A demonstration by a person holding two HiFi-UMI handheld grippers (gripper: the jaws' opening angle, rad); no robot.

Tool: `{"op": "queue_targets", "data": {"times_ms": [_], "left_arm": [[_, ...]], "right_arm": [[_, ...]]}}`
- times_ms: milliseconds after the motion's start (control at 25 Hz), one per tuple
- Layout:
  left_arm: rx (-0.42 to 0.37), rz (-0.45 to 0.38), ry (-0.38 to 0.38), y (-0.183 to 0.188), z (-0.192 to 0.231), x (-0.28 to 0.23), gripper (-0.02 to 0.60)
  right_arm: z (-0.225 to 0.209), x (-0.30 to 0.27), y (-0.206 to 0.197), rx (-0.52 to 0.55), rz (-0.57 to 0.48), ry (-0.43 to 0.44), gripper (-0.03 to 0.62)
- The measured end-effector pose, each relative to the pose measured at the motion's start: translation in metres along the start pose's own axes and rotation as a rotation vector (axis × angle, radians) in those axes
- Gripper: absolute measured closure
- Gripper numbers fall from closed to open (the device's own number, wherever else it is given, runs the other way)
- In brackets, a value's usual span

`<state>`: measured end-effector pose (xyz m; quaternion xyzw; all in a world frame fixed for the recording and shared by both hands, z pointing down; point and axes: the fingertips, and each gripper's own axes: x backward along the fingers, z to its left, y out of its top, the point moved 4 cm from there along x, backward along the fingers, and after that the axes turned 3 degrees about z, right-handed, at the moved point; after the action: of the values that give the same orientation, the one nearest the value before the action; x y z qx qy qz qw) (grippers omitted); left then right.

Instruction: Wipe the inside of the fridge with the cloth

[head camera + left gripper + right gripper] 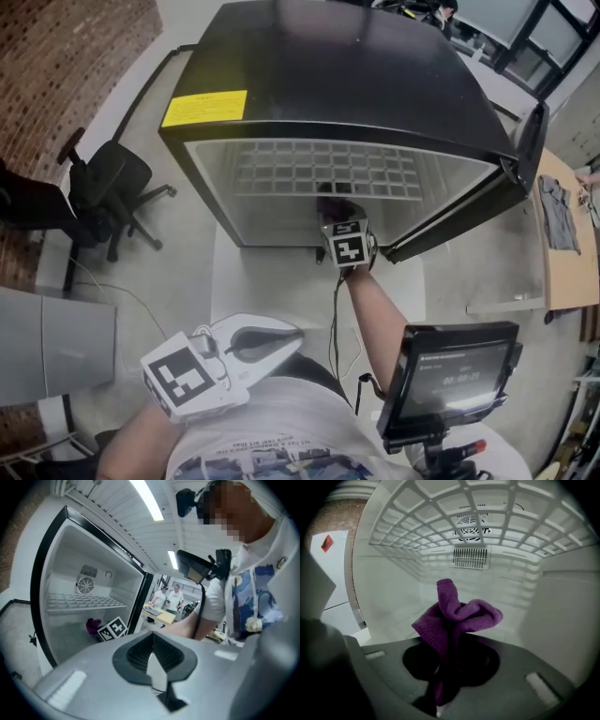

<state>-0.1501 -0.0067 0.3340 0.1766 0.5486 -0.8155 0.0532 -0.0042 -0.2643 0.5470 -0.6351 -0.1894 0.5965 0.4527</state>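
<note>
A black mini fridge (328, 84) stands open, its door (469, 211) swung to the right, with a white inside and a wire shelf (319, 173). My right gripper (343, 234) reaches into the lower compartment under that shelf. It is shut on a purple cloth (459, 616), which bunches up out of the jaws above the fridge floor (393, 620). From the left gripper view the cloth (92, 625) shows just beyond the right gripper's marker cube (112, 629). My left gripper (281, 339) hangs back by the person's torso, outside the fridge, shut on nothing.
A black office chair (112, 187) stands left of the fridge by a brick wall. A wooden table (567, 234) with a grey garment is at the right. A dark screen (455, 370) on a stand sits near my right elbow. A fan vent (471, 557) is on the fridge's back wall.
</note>
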Motion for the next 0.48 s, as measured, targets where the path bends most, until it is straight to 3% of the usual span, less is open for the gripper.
{"op": "queue_targets", "data": {"times_ms": [480], "left_arm": [[0.024,-0.027,0.049,-0.007,0.0,0.017,0.574]], "right_arm": [[0.086,-0.016,0.026,0.046,-0.033,0.159,0.514]]}}
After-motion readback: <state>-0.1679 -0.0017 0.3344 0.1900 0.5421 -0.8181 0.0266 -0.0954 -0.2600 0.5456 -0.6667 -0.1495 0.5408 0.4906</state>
